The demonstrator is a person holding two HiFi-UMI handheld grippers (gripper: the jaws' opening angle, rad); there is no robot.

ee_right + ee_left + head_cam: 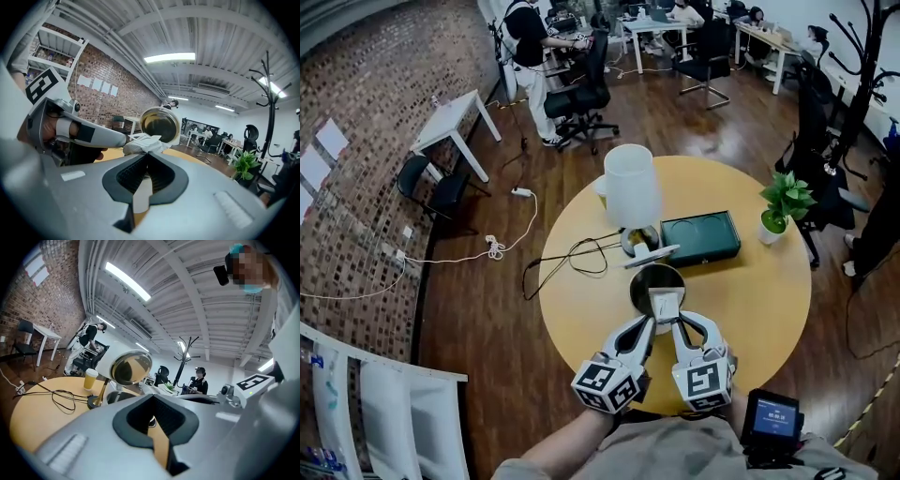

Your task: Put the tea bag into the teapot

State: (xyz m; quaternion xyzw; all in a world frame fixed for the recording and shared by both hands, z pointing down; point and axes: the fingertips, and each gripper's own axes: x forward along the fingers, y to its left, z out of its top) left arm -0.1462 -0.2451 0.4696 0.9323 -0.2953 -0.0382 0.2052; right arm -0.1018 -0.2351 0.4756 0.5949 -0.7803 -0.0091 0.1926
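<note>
- Left gripper [649, 324] and right gripper [677, 324], head view: tips converge over the near part of the round surface [741, 300]. Both meet on the white tea bag [666, 302].
- Same view: tea bag overlaps the near rim of the dark teapot [641, 284]. Lamp [630, 183] stands just far of the pot, green box [700, 236] to the pot's far right, potted plant [786, 202] at the right edge.
- Left gripper view: jaws pressed together. Lamp and a paper cup [90, 379] stand beyond them on the left, and the right gripper's marker cube sits at the right.
- Right gripper view: jaws pressed together, pinching the tea bag at their tip. Left gripper comes in from the left with its tip on the bag's left side. Bag is in the air between the two tips, in front of the lamp.
</note>
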